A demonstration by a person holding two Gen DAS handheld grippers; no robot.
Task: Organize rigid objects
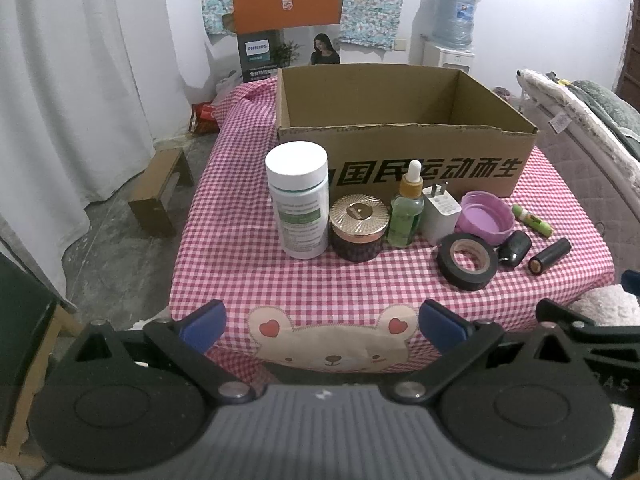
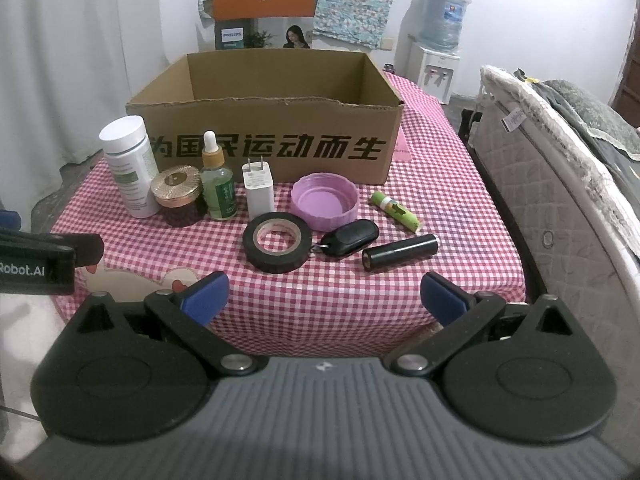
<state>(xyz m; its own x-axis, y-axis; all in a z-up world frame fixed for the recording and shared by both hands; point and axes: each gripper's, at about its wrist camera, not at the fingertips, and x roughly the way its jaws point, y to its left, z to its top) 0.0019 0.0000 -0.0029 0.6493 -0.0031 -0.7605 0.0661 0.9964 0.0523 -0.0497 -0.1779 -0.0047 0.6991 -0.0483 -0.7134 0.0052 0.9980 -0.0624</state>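
Observation:
An open cardboard box (image 1: 420, 152) (image 2: 272, 144) stands on the red checked table. In front of it stand a white pill bottle (image 1: 298, 200) (image 2: 128, 164), a gold-lidded jar (image 1: 359, 226) (image 2: 179, 196), a green dropper bottle (image 1: 407, 208) (image 2: 217, 184) and a white charger (image 1: 440, 212) (image 2: 259, 192). A purple lid (image 1: 485, 216) (image 2: 324, 200), black tape roll (image 1: 467, 261) (image 2: 277, 247), key fob (image 1: 516, 247) (image 2: 351, 237), black cylinder (image 1: 550, 255) (image 2: 400, 252) and green tube (image 1: 532, 219) (image 2: 396, 211) lie there too. My left gripper (image 1: 320, 328) and right gripper (image 2: 324, 300) are open and empty, at the table's near edge.
A bed (image 2: 560, 168) runs along the table's right side. A wooden stool (image 1: 158, 192) stands on the floor at left by white curtains. A Philips box (image 1: 288, 28) and a water dispenser (image 1: 452, 40) stand behind the table.

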